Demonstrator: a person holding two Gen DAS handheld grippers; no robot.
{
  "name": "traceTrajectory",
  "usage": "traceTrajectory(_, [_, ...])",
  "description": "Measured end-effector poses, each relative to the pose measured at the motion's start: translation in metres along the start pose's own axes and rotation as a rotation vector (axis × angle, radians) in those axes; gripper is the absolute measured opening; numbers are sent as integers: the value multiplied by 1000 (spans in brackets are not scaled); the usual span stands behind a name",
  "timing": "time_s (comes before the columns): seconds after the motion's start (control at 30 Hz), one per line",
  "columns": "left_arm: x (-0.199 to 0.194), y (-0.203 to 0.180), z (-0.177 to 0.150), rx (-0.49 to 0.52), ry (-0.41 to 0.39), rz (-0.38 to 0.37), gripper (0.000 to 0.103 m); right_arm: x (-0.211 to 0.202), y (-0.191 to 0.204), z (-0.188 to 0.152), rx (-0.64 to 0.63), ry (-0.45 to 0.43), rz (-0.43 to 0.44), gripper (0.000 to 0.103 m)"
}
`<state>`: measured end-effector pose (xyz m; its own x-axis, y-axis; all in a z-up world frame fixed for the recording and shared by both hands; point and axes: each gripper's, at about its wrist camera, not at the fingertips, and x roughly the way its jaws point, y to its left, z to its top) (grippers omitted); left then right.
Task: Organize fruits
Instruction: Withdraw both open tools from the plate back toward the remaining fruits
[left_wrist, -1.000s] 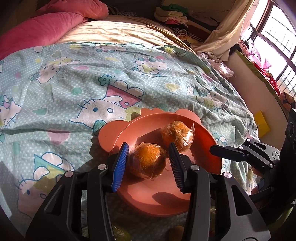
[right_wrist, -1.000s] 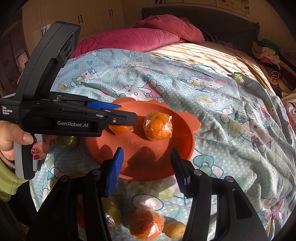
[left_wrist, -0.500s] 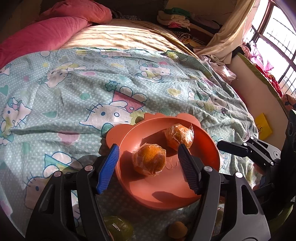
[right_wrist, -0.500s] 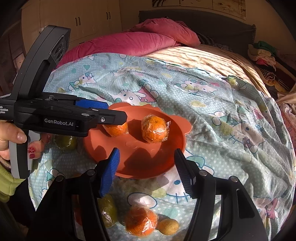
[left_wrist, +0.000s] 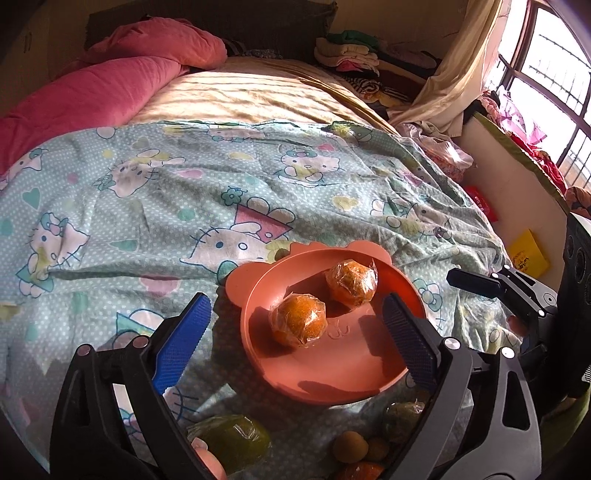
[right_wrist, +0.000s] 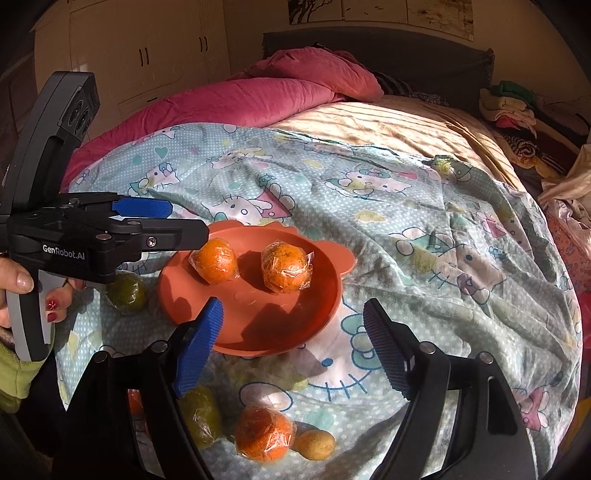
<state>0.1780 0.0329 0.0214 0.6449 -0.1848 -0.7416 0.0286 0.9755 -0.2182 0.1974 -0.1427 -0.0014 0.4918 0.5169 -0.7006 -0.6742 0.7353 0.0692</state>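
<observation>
An orange bear-eared plate (left_wrist: 351, 373) (right_wrist: 317, 314) lies on the Hello Kitty sheet and holds two plastic-wrapped oranges, one nearer (left_wrist: 297, 319) (right_wrist: 215, 260) and one farther (left_wrist: 351, 277) (right_wrist: 284, 271). My left gripper (left_wrist: 295, 338) is open and empty, raised above the plate's near side; it also shows in the right wrist view (right_wrist: 173, 221). My right gripper (right_wrist: 293, 350) is open and empty, over the plate's front rim. Loose on the sheet are a wrapped orange (right_wrist: 264, 432), green wrapped fruits (right_wrist: 201, 415) (right_wrist: 125, 290) (left_wrist: 232, 441) and a small yellowish fruit (right_wrist: 316, 445).
A pink quilt (right_wrist: 236, 99) and beige blanket (left_wrist: 251, 92) lie at the bed's far end. Folded clothes (left_wrist: 351, 51) sit at the far right. The bed edge, a low wall (left_wrist: 517, 199) and a window (left_wrist: 546, 74) are on the right.
My left gripper has opened off the nearer orange, leaving it on the plate, and pulled back and up. My right gripper has also drawn back slightly.
</observation>
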Motion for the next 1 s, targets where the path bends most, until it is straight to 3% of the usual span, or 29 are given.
traceTrajectory(0.3, [-15,0,-2,1,-32,29,93,-17,-7,2,27,-45,-19,90])
traceTrajectory(1.0, [-43,-11,-17,23,-64,38,93,-49,1,-5,35,-84,-29,95])
